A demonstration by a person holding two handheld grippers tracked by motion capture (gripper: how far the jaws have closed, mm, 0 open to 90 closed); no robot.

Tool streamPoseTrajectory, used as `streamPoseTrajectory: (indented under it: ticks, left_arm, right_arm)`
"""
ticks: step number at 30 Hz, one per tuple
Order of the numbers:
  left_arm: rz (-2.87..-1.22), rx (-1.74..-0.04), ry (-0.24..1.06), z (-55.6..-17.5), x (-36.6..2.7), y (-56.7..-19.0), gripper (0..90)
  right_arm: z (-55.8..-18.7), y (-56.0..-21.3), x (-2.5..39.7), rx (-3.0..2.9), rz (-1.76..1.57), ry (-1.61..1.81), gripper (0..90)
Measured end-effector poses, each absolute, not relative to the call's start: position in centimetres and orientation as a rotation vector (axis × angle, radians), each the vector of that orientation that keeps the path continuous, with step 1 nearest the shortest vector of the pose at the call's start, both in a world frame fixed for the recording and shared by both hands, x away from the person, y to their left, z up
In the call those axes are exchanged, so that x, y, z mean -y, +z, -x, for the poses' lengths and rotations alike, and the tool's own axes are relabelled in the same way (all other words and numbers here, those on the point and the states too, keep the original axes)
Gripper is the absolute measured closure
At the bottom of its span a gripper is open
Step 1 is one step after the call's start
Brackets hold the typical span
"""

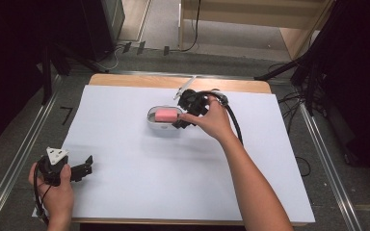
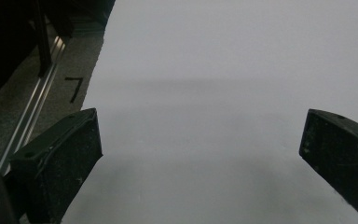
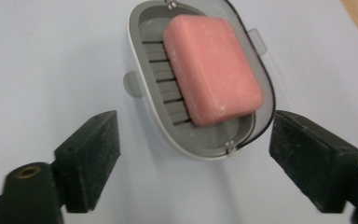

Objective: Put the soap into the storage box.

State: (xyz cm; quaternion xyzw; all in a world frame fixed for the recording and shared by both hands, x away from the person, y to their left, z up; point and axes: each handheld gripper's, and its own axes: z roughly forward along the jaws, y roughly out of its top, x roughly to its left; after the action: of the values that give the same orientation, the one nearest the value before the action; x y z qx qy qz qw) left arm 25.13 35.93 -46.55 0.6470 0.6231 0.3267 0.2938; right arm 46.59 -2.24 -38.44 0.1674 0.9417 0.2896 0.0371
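A pink bar of soap (image 1: pixel 165 115) (image 3: pixel 213 69) lies in a grey oval soap dish (image 1: pixel 152 120) (image 3: pixel 140 28) with a slatted floor, at the middle of the white sheet. My right gripper (image 1: pixel 180 120) (image 3: pixel 193 161) is just right of the dish and open; its jaws stand apart on either side of the dish's near end, touching nothing. My left gripper (image 1: pixel 85 167) (image 2: pixel 200 149) rests near the sheet's front left corner, open, with bare white sheet between its jaws.
A white sheet (image 1: pixel 125 183) covers the wooden table (image 1: pixel 125 80). Metal rails (image 1: pixel 14 163) run along both sides on the grey floor, where a "7" mark (image 1: pixel 66 114) (image 2: pixel 74 88) sits. Black stands and cables (image 1: pixel 289 101) ring the table.
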Motion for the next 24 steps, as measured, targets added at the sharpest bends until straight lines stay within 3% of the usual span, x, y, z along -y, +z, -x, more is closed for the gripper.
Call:
streamPoseTrajectory:
  ticks: [24]
  left_arm:
    - [-1.725, -1.655, 0.869, -25.1, -35.9, -46.6, 0.0]
  right_arm:
    - [-43.4, -38.9, 8.3, -2.742, -0.64, 1.038, 13.3]
